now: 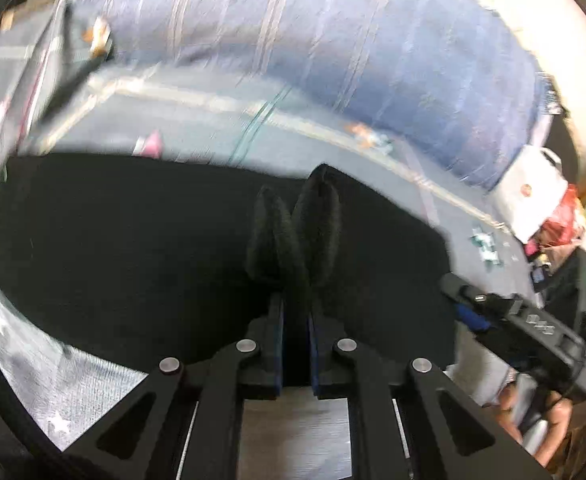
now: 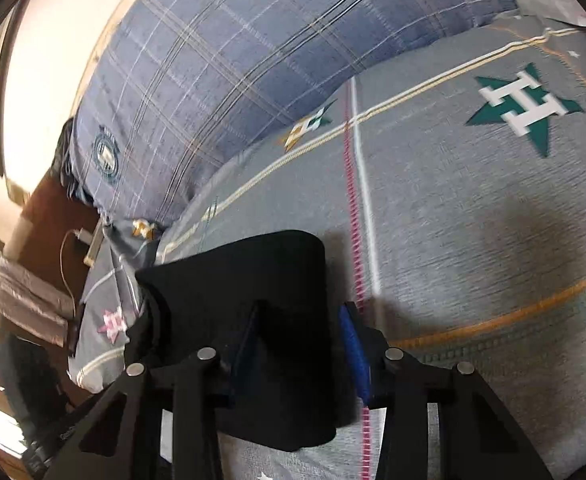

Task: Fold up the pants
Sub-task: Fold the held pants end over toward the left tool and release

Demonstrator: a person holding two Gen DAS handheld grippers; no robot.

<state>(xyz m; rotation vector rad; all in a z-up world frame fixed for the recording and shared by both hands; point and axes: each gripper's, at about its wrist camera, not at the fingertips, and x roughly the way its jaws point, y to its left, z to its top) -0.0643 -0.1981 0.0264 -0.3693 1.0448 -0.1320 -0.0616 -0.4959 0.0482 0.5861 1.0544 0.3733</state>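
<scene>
Centre-bottom of both wrist views: left gripper (image 1: 293, 240) is pinching a pants (image 1: 133, 260) fold, jaws near-closed; right gripper (image 2: 297, 340) is straddling the pants' right edge, jaws wide.

Bed covered by a grey star-printed sheet (image 2: 473, 208), black pants (image 2: 253, 280) laid folded on it, blue plaid pillow (image 2: 233, 60) set along its far edge.

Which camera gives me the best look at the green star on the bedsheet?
The right wrist view: the green star with its white H sits sharp and unobstructed on the grey bedsheet, beyond the black pants. The left wrist view shows only small, blurred sheet motifs; that star isn't identifiable.
</scene>
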